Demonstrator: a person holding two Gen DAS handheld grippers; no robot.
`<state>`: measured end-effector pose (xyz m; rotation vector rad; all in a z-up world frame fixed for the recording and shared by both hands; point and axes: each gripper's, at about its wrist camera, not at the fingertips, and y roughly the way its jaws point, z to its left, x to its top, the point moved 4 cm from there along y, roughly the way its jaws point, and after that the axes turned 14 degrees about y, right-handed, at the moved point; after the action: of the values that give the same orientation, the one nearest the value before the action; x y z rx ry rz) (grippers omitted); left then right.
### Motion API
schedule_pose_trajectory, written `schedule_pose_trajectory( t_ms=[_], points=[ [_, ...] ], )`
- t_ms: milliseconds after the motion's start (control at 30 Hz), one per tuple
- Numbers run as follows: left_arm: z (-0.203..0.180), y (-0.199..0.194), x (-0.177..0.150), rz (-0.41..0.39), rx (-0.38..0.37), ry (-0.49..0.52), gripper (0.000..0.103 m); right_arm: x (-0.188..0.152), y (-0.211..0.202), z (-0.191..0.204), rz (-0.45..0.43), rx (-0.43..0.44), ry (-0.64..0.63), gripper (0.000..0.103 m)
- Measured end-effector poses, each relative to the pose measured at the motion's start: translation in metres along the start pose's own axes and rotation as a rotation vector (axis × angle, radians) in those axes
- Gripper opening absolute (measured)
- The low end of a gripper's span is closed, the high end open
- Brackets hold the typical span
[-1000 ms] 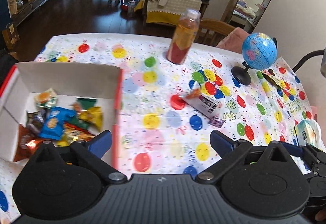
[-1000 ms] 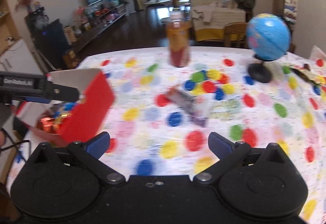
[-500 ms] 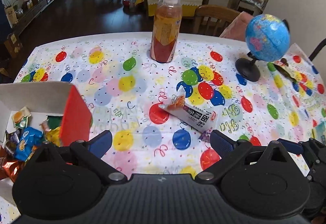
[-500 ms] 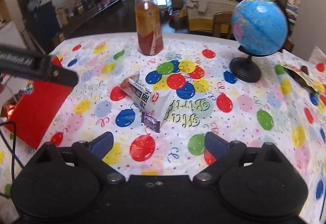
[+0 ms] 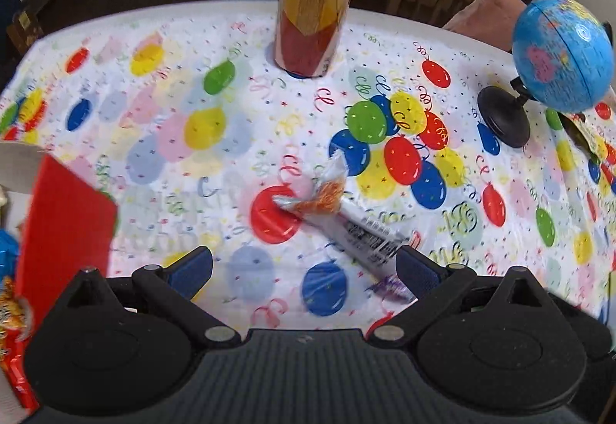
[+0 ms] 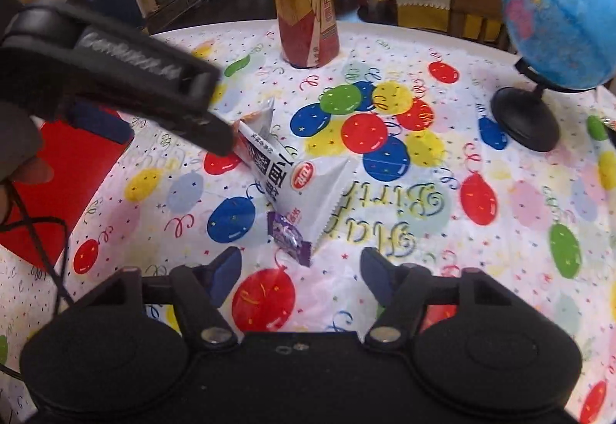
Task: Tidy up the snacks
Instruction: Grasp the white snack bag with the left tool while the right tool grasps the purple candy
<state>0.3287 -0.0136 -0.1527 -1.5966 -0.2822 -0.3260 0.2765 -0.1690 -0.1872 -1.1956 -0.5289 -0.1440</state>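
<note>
balloon-print tablecloth (image 6: 500,270), white snack packet (image 6: 308,185), purple candy wrapper (image 6: 288,235), blue globe (image 6: 558,19), red box (image 5: 65,223)

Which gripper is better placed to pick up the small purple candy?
Right. The right gripper has the purple candy just ahead of its closing jaws, nothing between them yet. The left gripper is open over the white snack packet, candy beside one finger.

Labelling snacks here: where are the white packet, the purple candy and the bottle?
white packet (image 6: 308,189), right wrist view, printed face.
purple candy (image 6: 289,236), right wrist view, wrapper middle.
bottle (image 6: 304,19), right wrist view, label.
</note>
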Motion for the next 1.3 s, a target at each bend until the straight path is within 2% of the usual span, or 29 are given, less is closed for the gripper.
schedule_pose_trajectory(
  t_ms=[200,333,400,533,567,633,733,867,900,1000,1300],
  points=[
    [0.000,0.026,0.020,0.050,-0.047,-0.068,0.102,0.007,0.018,0.001,0.033,0.034,-0.002,0.047],
    [-0.004,0.045,0.025,0.091,-0.060,-0.066,0.098,0.009,0.029,0.002,0.051,0.036,-0.017,0.046],
    [-0.007,0.054,0.025,0.111,-0.057,-0.063,0.093,0.009,0.034,0.002,0.062,0.031,-0.018,0.043],
    [-0.008,0.064,0.028,0.117,-0.077,-0.076,0.091,0.007,0.037,0.002,0.068,0.035,-0.016,0.039],
    [-0.008,0.065,0.029,0.119,-0.079,-0.076,0.089,0.006,0.037,0.001,0.066,0.037,-0.016,0.035],
    [-0.007,0.069,0.030,0.128,-0.092,-0.087,0.073,0.006,0.036,0.000,0.062,0.041,-0.012,0.027],
    [-0.004,0.074,0.028,0.149,-0.104,-0.107,0.057,0.005,0.035,-0.003,0.071,0.073,0.023,0.022],
    [0.002,0.073,0.025,0.138,-0.118,-0.129,0.041,0.002,0.032,-0.004,0.071,0.089,0.047,0.015],
    [0.004,0.072,0.024,0.136,-0.136,-0.143,0.032,0.001,0.032,-0.004,0.073,0.093,0.052,0.014],
    [0.007,0.067,0.022,0.126,-0.120,-0.146,0.029,-0.003,0.027,-0.004,0.075,0.100,0.067,0.008],
    [0.016,0.041,0.005,0.109,-0.113,-0.151,0.020,-0.014,0.006,-0.004,0.063,0.113,0.128,0.008]
  ],
)
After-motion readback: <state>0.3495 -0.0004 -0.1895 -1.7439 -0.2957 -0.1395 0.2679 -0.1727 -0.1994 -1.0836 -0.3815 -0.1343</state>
